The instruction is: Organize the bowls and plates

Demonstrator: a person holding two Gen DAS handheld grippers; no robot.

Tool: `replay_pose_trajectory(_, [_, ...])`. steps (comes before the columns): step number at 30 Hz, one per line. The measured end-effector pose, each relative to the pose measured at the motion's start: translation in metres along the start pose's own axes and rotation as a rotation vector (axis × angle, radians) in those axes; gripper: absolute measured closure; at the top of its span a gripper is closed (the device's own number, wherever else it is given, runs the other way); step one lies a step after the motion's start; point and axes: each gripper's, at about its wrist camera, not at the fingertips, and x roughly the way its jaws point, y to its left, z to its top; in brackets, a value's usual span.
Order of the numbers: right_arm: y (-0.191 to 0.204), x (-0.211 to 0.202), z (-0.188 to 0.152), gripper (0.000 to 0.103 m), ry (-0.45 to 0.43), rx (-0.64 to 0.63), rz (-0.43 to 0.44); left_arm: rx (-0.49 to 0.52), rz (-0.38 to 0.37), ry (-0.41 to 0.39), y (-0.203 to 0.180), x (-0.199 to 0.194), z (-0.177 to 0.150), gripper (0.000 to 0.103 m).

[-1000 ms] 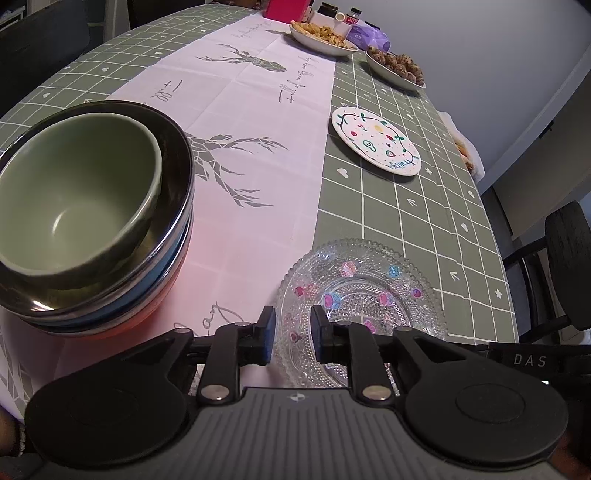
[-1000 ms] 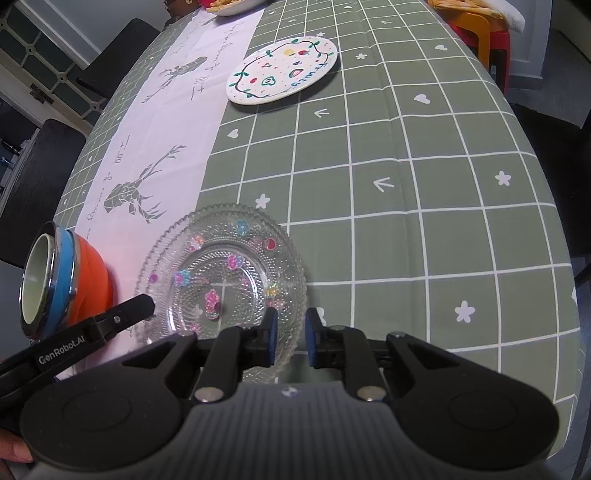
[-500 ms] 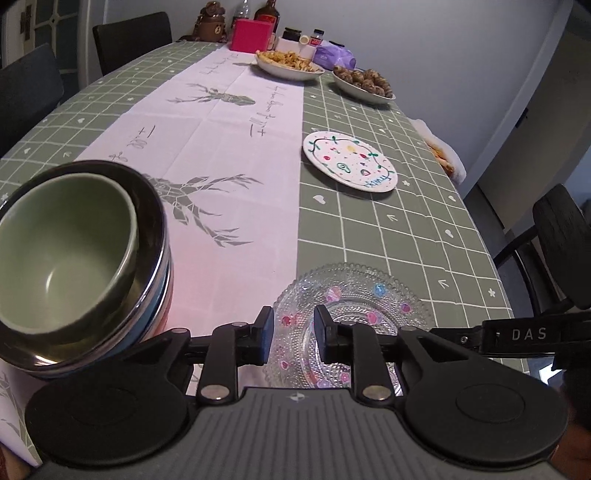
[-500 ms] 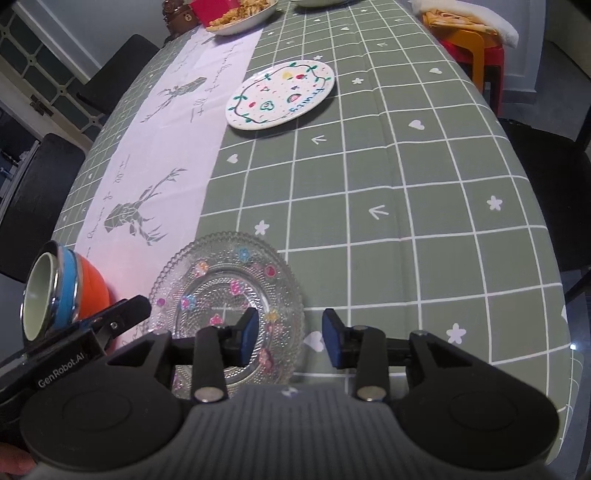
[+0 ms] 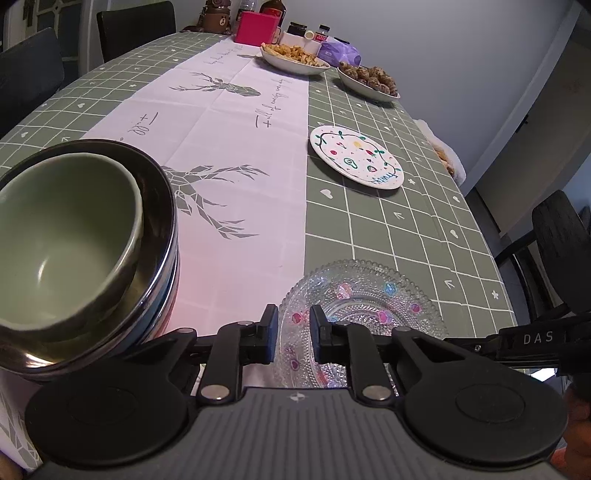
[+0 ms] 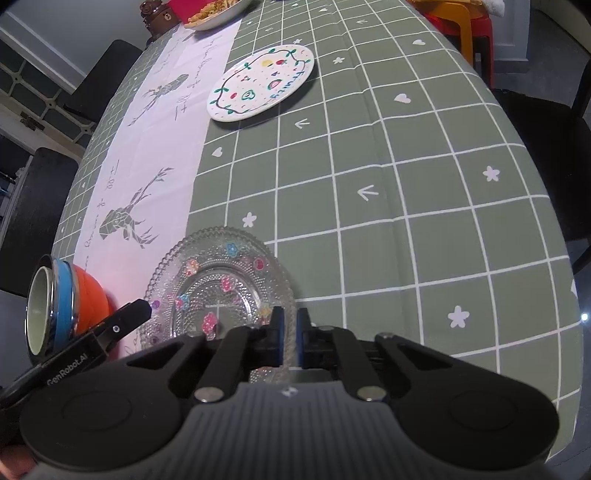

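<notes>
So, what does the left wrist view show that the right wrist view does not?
Only the left wrist view shows the inside of the green bowl, the bowl of brown round snacks and the red box. Only the right wrist view shows the orange bottom bowl and an orange stool. Both show the glass plate and the painted white plate.
</notes>
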Motion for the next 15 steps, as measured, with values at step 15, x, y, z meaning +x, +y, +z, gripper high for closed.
replay_pose_trajectory(15, [0.001, -0.007, 0.006, 0.091, -0.011, -0.002, 0.002, 0.057, -0.038, -0.032, -0.013, -0.012, 0.014, 0.082])
